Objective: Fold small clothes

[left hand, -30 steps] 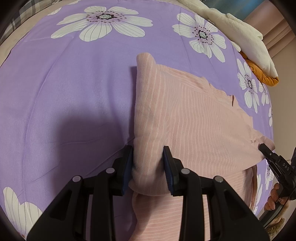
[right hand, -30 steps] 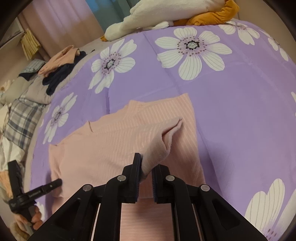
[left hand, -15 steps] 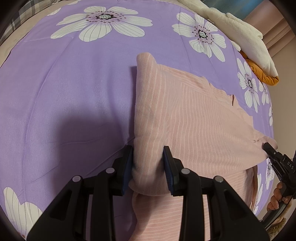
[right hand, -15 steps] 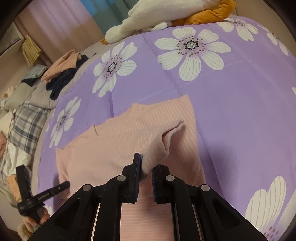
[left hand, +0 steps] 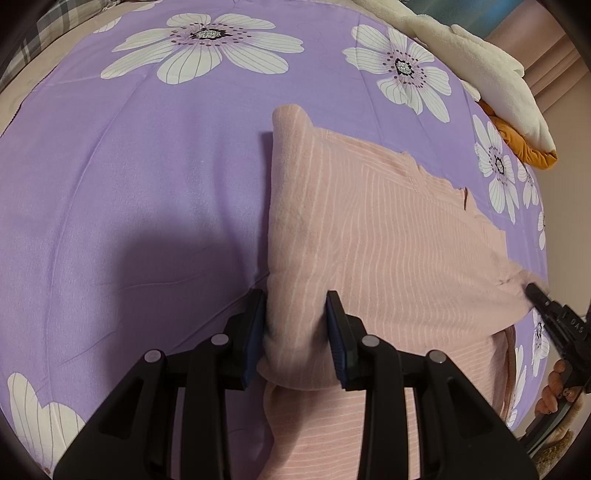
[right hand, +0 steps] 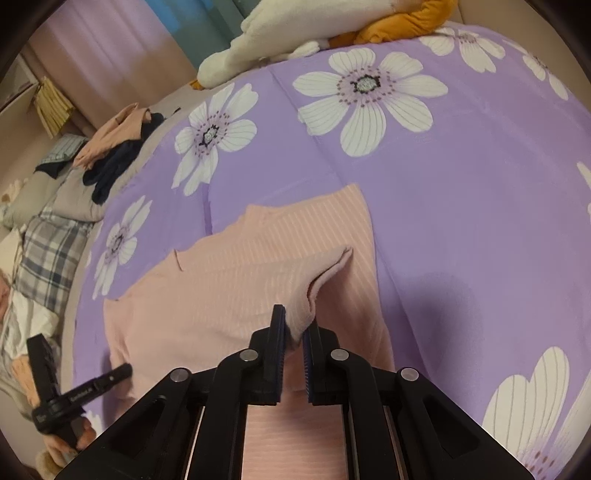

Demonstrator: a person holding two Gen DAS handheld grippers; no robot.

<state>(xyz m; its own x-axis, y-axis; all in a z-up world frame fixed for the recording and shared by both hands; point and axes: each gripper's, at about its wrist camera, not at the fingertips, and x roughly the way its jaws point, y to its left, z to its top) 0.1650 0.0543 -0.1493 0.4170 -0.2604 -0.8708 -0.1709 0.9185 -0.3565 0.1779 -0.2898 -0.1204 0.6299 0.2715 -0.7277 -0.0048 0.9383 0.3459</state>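
Observation:
A pink garment with thin white stripes [left hand: 388, 236] lies on the purple flowered bedspread [left hand: 129, 184]. My left gripper [left hand: 297, 325] is shut on a thick bunched fold of it, lifted off the bed at the garment's left edge. In the right wrist view the same pink garment [right hand: 229, 280] spreads out ahead, and my right gripper [right hand: 295, 332] is shut on a raised corner of it. Each gripper shows at the edge of the other's view: the right gripper [left hand: 532, 291] at the garment's far corner, the left gripper [right hand: 122, 371] held in a hand.
A white plush toy [right hand: 295, 33] and an orange cloth [right hand: 406, 22] lie at the head of the bed. A heap of dark and peach clothes [right hand: 118, 147] and a plaid blanket [right hand: 51, 254] sit along the left side.
The pink garment looks pulled a little flatter in the right wrist view. Both grippers keep their hold and stay where they were.

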